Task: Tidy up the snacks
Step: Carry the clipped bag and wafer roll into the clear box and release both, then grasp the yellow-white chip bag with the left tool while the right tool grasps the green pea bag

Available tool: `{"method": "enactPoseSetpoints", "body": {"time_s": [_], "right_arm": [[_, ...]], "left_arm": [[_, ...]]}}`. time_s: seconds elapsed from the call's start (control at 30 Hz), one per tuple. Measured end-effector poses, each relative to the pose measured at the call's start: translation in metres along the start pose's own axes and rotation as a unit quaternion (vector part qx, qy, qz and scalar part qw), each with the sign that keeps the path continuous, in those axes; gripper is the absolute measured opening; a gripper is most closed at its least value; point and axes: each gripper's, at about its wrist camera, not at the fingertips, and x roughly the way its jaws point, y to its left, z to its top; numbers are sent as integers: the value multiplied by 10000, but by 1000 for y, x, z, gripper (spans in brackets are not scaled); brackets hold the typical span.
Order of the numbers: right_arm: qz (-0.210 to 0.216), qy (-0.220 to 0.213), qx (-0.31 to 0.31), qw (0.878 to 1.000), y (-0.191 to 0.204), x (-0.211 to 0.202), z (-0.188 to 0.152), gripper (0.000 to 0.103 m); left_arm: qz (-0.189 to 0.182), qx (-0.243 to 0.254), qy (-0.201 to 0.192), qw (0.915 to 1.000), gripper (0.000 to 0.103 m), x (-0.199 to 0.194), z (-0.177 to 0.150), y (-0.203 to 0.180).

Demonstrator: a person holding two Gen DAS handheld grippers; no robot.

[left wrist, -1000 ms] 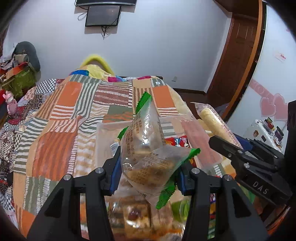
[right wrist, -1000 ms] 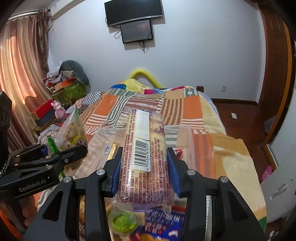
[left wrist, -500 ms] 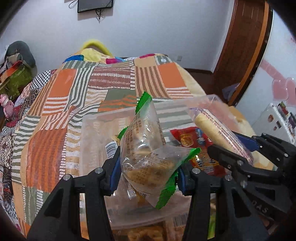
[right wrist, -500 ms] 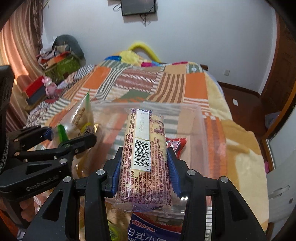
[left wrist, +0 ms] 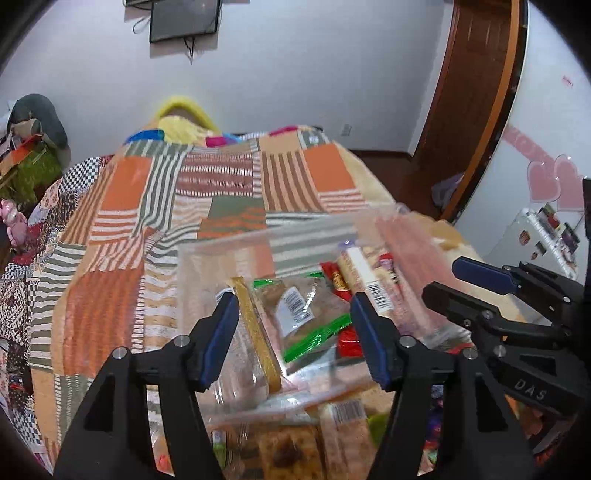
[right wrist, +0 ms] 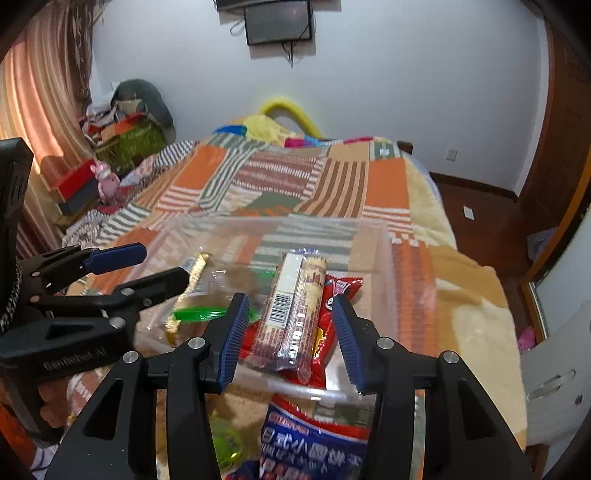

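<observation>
A clear plastic bin (right wrist: 391,258) sits on the patchwork bed (right wrist: 332,177). In it lie a long barcode-labelled biscuit pack (right wrist: 295,306) across a red packet (right wrist: 332,295), with a green-edged snack bag (left wrist: 299,314) and a gold-striped packet (left wrist: 258,332) to its left (somewhat blurred). Both the left tool (left wrist: 291,336) and right tool (right wrist: 288,336) are spread wide over the bin, gripping nothing. Only the right view shows the blue snack bag (right wrist: 314,439) lying nearer than the bin.

This is a bedroom in a home. A bed (right wrist: 424,206) with a patchwork blanket (right wrist: 295,177) fills the middle, a dark screen (right wrist: 279,20) hangs on the white wall, a curtain (right wrist: 40,96) covers the left side, and a wooden door (left wrist: 469,92) stands at the right.
</observation>
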Motion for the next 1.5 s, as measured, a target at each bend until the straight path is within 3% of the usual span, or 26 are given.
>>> {"method": "enactPoseSetpoints", "body": {"time_s": [0.23, 0.5, 0.83, 1.0, 1.2, 1.33, 1.5], "right_arm": [[-11, -457, 91, 9989, -1, -51, -7, 49], [-87, -604, 131, 9980, 5, -83, -38, 50], [-21, -169, 306, 9994, 13, -78, -84, 52], [-66, 126, 311, 9994, 19, -70, -106, 52], [-36, 463, 461, 9979, 19, -57, -126, 53], [-3, 631, 497, 9968, 20, -49, -133, 53], [58, 772, 446, 9960, 25, -39, -137, 53]], "left_arm": [[49, 38, -225, 9997, 69, -56, -16, 7], [220, -6, -7, 9998, 72, -88, -69, 28], [311, -378, 696, 9964, 72, -92, -157, 61], [189, -514, 1007, 9934, 72, -86, -194, 68], [122, -605, 1288, 9897, 73, -76, -220, 70], [186, -459, 1265, 9907, 82, -72, -230, 65], [276, -388, 1225, 9913, 82, -64, -232, 63]]}}
